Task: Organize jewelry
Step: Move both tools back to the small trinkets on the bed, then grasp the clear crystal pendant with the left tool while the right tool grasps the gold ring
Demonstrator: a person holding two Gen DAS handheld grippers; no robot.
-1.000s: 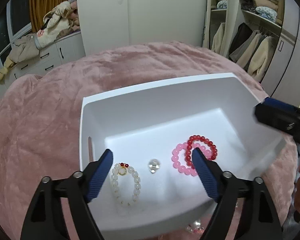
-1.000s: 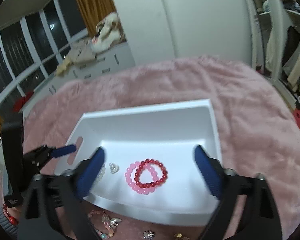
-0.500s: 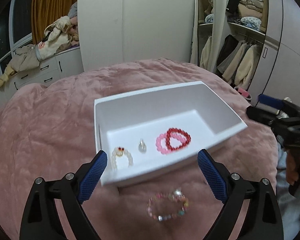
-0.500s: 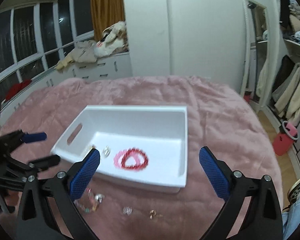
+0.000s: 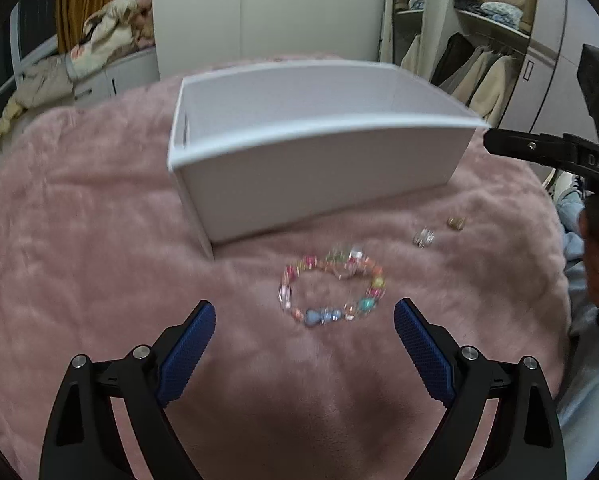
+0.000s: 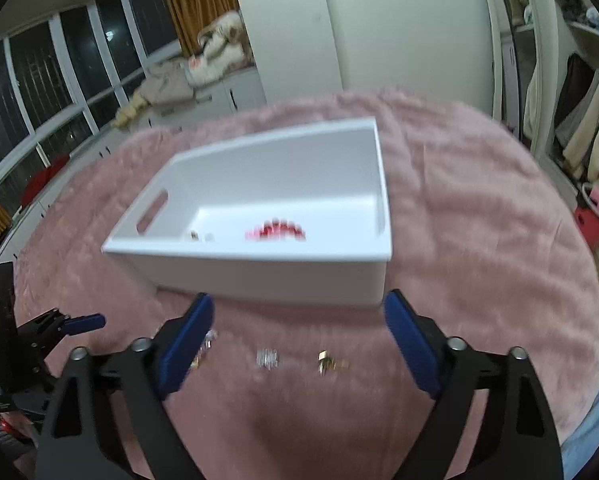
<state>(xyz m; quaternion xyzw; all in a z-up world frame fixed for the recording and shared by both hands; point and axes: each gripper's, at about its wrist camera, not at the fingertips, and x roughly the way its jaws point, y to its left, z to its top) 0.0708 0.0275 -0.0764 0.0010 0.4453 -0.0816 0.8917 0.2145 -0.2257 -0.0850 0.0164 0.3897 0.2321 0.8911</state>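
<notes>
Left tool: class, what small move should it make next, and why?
Probably ease the left tool forward and down over the multicoloured bracelet. It is open and empty, and the bracelet lies on the pink blanket just ahead of its fingertips, outside the white bin where other bracelets already sit.

It's a bedroom in a home; a bed point(image 5: 79, 240) under a fluffy pink blanket fills the foreground; an open wardrobe point(image 5: 495, 36) shows hanging coats and shelves of folded clothes; big dark windows point(image 6: 47, 96) run behind orange curtains point(image 6: 195, 4); clothes point(image 6: 203, 68) are heaped along a low drawer unit point(image 6: 235, 94).
</notes>
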